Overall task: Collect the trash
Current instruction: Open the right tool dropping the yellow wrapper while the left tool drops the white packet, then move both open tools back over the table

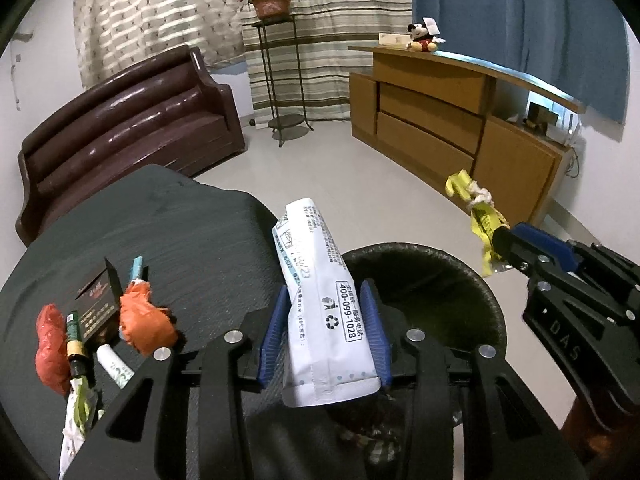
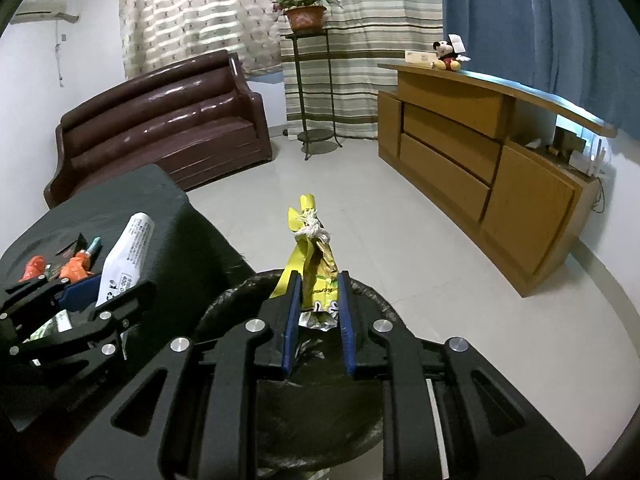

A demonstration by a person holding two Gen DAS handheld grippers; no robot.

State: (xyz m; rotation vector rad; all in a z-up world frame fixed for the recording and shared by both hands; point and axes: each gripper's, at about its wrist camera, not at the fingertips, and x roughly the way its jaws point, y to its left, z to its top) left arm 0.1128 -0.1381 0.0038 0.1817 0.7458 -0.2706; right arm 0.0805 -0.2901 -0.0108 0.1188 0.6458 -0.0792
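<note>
In the left wrist view the left gripper [image 1: 326, 320] sits at lower centre, its blue pads on either side of a white printed pouch [image 1: 320, 304] that stands up between them; the pads touch the pouch's sides, so the tongs pinch it. Just behind the pouch, at centre right, lies the open mouth of a black-lined trash bin [image 1: 432, 276]. To the left spreads a dark table [image 1: 160, 224] with litter on it: two orange crumpled bags [image 1: 146, 320], a dark card box [image 1: 94, 308], a small green bottle [image 1: 74, 340] and a white tube [image 1: 114, 366]. At the right edge the right gripper [image 1: 502, 246] holds a yellow wrapper [image 1: 480, 216] knotted with white string. In the right wrist view the right gripper [image 2: 318, 304] is at centre, its narrow-set pads flanking the yellow wrapper [image 2: 310, 252] directly over the bin [image 2: 224, 300]; whether both pads press on it I cannot tell. Beyond stand a brown sofa [image 2: 160, 120], a wooden cabinet [image 2: 480, 148] and a plant stand [image 2: 316, 88].
</note>
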